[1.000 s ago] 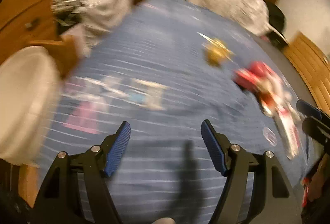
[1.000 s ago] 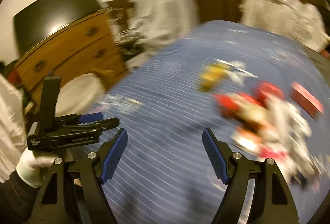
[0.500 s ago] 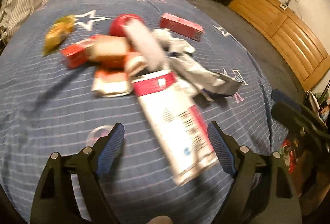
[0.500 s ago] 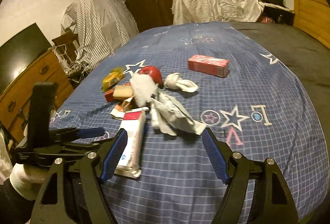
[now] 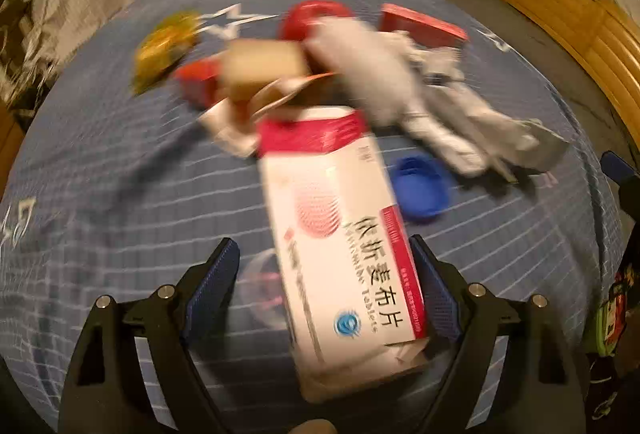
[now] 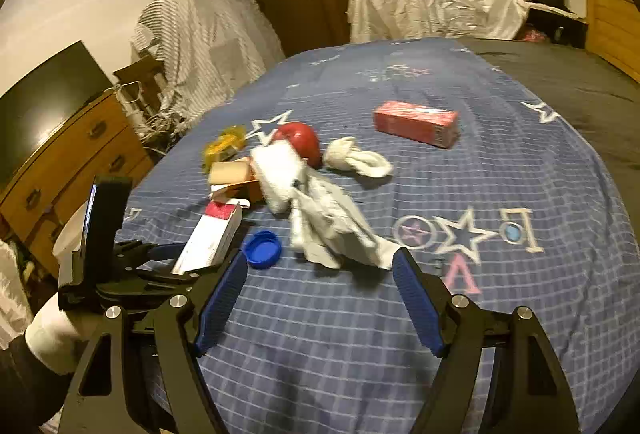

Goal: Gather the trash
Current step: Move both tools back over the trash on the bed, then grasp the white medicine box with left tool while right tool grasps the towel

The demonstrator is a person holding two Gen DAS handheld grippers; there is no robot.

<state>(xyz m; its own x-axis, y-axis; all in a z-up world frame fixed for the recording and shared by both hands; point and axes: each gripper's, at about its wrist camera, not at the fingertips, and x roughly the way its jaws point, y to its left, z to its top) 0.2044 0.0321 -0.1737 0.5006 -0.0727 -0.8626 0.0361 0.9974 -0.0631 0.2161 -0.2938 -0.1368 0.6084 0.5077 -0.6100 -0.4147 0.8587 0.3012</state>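
Left wrist view looks steeply down on a white and red tablet box [image 5: 340, 254] lying on the blue checked bedspread [image 5: 120, 194], its near end between the blue pads of the left gripper [image 5: 324, 286]; the jaws stand wide, the left pad clear of the box, the right pad just beside its red edge, though blur hides whether they touch. Just right of the box lies a blue bottle cap [image 5: 420, 190], and under the left pad a clear round lid [image 5: 264, 286] shows faintly. Above the box, toward the middle of the frame, the rest of the trash is heaped: crumpled white tissue [image 5: 372, 74], a wad of grey-white paper [image 5: 472, 122], a tan block [image 5: 260, 66], a small red carton [image 5: 196, 82], a round red thing [image 5: 312, 14], a long red box [image 5: 420, 26] at upper right and a yellow wrapper [image 5: 164, 46] at upper left. Right wrist view shows the same heap from lower and farther back, in the middle left of the frame, with a knotted white cloth [image 6: 356, 158] beside the red round thing. The right gripper [image 6: 320, 298] hangs over bare bedspread with its jaws wide and nothing between them. At lower left a white-gloved hand [image 6: 52, 334] holds the left gripper. A wooden dresser [image 6: 72, 154] with a dark screen [image 6: 48, 94] stands at the left edge, and cloth-draped furniture [image 6: 432, 2] fills the top.
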